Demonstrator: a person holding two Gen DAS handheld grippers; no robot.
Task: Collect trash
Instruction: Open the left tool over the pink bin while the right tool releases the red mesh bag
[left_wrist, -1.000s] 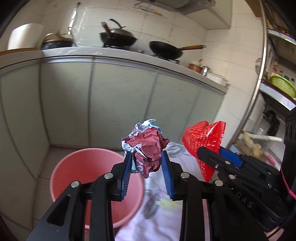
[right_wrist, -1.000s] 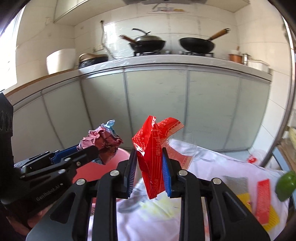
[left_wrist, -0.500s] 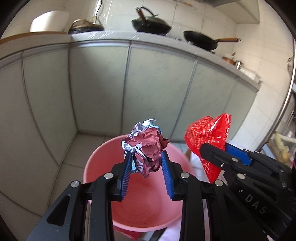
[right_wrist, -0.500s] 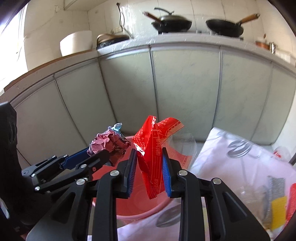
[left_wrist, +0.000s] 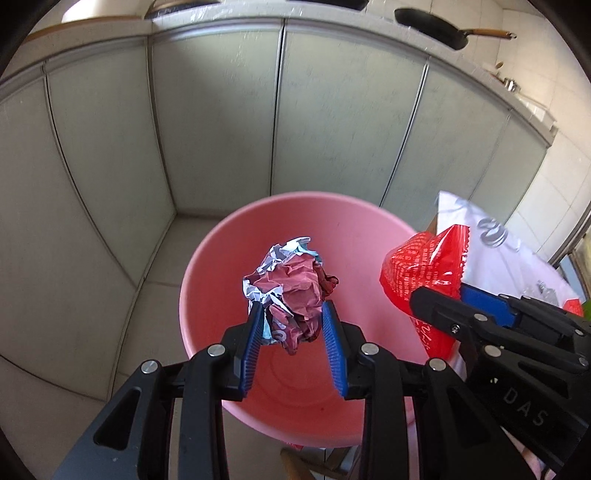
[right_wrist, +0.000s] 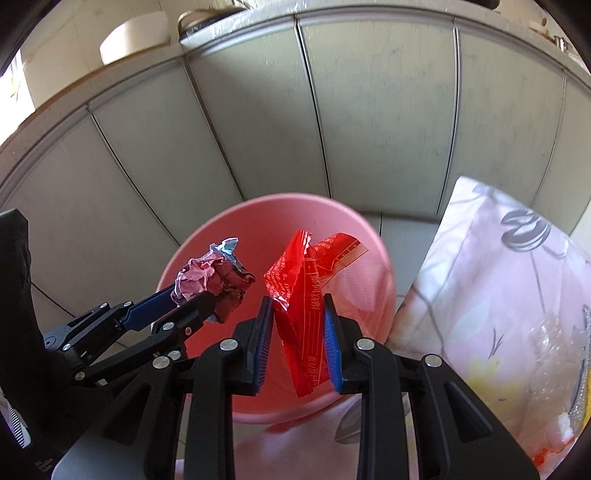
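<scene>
**Over the Pink Bucket, Two Light Pieces of Trash Held for the Drop**

Above the open mouth of the pink bucket (left_wrist: 207, 266), both grippers point steeply down, each with a piece of trash in its grasp.

On the left, the left gripper (left_wrist: 291, 325) pinches a crumpled wrapper ball (left_wrist: 291, 284), maroon with white and pale blue showing at the creases. The blue pads press its lower sides, and most of the ball bulges above them. It looks very light and springy: a wad like this gives under pressure and partly holds its shape, so a hold low across its widest part, as here, seems safe. It hangs over the middle of the bucket, whose floor looks bare where it shows.

To the right, the right gripper (right_wrist: 298, 332) clamps a red snack packet (right_wrist: 306, 291) nearly edge-on, jaws set narrow on the thin film. The packet is limp, glossy and likely slippery; its top flares open above the pads and its tail droops below them. Thin film can cling to ribbed pads when let go, so a wide opening would probably be needed. It hangs over the bucket's right half, near the rim.

Further right lies a floral cloth (right_wrist: 498, 277), just beside the bucket, with more litter on it.
</scene>
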